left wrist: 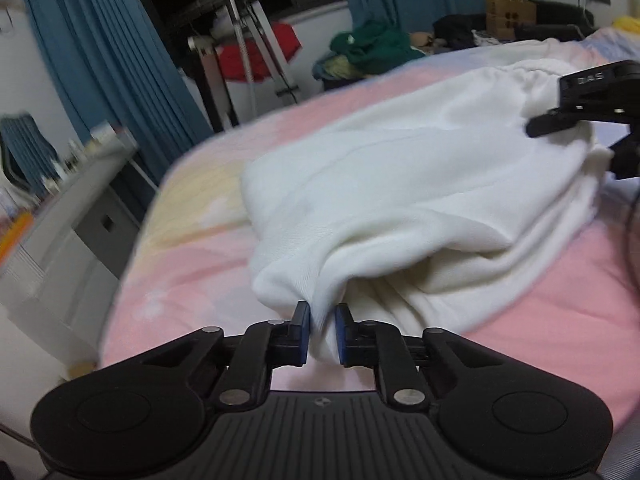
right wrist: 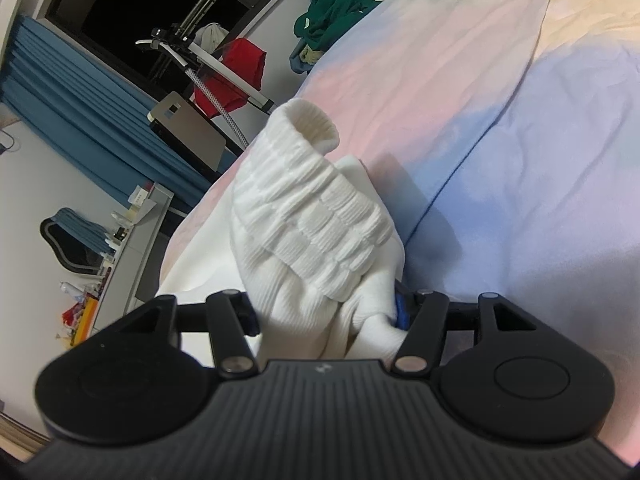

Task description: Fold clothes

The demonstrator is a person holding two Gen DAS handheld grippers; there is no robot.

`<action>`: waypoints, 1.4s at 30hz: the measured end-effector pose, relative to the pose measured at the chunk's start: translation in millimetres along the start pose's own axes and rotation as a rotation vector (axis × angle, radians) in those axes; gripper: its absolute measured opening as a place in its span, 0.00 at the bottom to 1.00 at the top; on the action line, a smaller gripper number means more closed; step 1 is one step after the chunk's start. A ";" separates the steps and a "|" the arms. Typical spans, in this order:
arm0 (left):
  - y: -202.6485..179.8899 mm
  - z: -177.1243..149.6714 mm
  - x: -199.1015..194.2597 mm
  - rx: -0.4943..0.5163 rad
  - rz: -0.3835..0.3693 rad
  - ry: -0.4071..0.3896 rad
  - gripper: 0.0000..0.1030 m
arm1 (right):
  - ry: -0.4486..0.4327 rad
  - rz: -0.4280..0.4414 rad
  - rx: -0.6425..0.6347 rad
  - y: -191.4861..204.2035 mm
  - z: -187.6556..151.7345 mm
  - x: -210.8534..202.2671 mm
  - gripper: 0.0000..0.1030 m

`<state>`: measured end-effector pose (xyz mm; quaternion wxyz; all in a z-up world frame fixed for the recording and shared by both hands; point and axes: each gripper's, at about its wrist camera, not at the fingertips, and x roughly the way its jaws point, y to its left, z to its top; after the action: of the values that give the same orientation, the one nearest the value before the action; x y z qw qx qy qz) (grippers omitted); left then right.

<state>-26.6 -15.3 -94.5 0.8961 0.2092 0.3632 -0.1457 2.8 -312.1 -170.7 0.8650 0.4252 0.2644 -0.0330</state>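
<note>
A white knit garment (left wrist: 400,184) lies bunched on the pink, yellow and blue bed sheet (left wrist: 192,280). My left gripper (left wrist: 322,332) is shut on the near folded edge of it, a thin pinch of cloth showing between the blue pads. At the garment's far right end my right gripper (left wrist: 572,140) reaches in from the side. In the right wrist view the right gripper (right wrist: 326,316) stands wide around a thick wad of the garment's ribbed band (right wrist: 304,224), whose tube end sticks up above the sheet (right wrist: 520,160). The blue pad (right wrist: 401,309) presses into the cloth.
The bed's left edge drops to a white desk with drawers (left wrist: 80,216) and blue curtains (left wrist: 104,60). Beyond the bed stand a steamer pole with a red cloth (left wrist: 256,56), a green clothes pile (left wrist: 372,46) and a brown paper bag (left wrist: 510,16).
</note>
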 end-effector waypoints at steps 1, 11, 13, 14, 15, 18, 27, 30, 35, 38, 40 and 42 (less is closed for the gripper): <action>-1.4 -1.7 2.1 -0.003 -0.028 0.016 0.03 | 0.001 0.002 -0.001 0.0 0.5 0.3 0.58; 39.4 17.6 -8.8 -0.205 -0.272 -0.030 0.75 | 0.004 0.001 -0.002 -0.3 0.4 -0.5 0.58; 60.5 30.1 -6.6 -0.291 -0.278 -0.069 0.99 | 0.004 0.001 -0.003 -0.2 0.8 -0.7 0.58; 71.6 38.0 -2.2 -0.337 -0.269 -0.081 1.00 | 0.005 0.002 -0.003 -0.2 1.1 -0.7 0.58; 83.1 46.4 4.2 -0.379 -0.262 -0.089 1.00 | 0.005 0.002 -0.003 -0.3 1.5 -0.8 0.58; 112.9 61.5 40.1 -0.499 -0.272 -0.022 1.00 | 0.004 0.001 -0.004 0.0 1.8 -0.9 0.58; 135.6 67.8 131.4 -0.754 -0.502 0.181 0.98 | 0.007 -0.001 -0.019 4.9 1.8 -2.1 0.58; 121.9 74.5 131.5 -0.642 -0.469 0.184 0.99 | -0.044 0.010 -0.116 25.8 -0.4 -11.7 0.58; 122.7 73.2 142.6 -0.660 -0.457 0.209 0.98 | -0.106 0.025 -0.227 46.8 -5.2 -16.2 0.58; 122.8 73.7 147.4 -0.676 -0.468 0.215 0.96 | -0.079 -0.004 -0.181 35.7 -1.0 -7.5 0.58; 119.5 76.1 144.8 -0.650 -0.441 0.197 0.94 | -0.074 -0.001 -0.155 30.1 0.8 -6.5 0.57; 113.3 75.8 141.7 -0.617 -0.404 0.175 0.91 | -0.078 -0.007 -0.166 30.7 0.1 -6.8 0.56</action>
<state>163.3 31.3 -115.7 0.8358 -0.1347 0.4992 -0.1847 5.7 -293.8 -145.3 0.9067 0.3496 0.2339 -0.0307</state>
